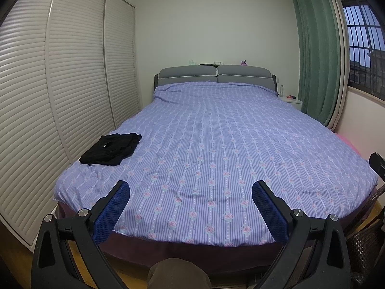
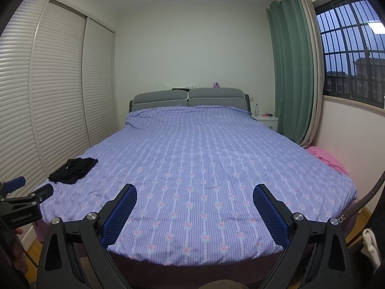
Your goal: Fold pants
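Soft black pants (image 1: 111, 148), folded flat, are being left on the striped floral bedspread (image 1: 216, 144); the left gripper (image 1: 191, 192) and right gripper (image 2: 195, 196), mesh-padded, are being held spread, empty.

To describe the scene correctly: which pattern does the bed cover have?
The bed cover is lilac with thin stripes and rows of pink roses, clearest in the left wrist view.

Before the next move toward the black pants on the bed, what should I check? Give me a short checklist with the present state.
1. left gripper open and holding nothing: ok.
2. right gripper open and holding nothing: ok.
3. black pants in view, lying near the left edge of the bed: ok.
4. Bed cover between grippers and pants free of other things: ok.
5. Pants already fully folded: cannot tell; they look bunched.
6. Either gripper near the pants: not ok, both far.
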A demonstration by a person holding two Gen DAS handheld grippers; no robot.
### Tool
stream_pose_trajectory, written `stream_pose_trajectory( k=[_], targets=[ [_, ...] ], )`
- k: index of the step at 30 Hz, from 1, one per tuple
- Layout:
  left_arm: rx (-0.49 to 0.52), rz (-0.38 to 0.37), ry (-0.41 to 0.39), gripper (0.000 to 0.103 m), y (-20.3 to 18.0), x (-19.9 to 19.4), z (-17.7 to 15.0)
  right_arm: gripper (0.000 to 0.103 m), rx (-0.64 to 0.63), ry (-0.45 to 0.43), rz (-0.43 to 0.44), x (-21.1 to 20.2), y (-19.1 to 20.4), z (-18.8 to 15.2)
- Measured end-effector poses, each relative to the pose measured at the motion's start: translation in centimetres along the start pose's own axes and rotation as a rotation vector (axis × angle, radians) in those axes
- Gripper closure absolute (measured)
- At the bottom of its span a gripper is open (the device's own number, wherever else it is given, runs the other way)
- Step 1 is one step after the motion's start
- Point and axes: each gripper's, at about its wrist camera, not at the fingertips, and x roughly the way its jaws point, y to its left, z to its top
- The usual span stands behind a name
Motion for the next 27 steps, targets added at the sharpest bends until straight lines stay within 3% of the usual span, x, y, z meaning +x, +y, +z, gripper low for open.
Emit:
stream_pose_trajectory(
  k=[27],
  targets=[
    [0.016,0.018,-0.005,0.0,-0.97,0.07,-0.18,0.005,0.011,-0.009,0.0,-0.13,-0.59,0.06]
  ],
)
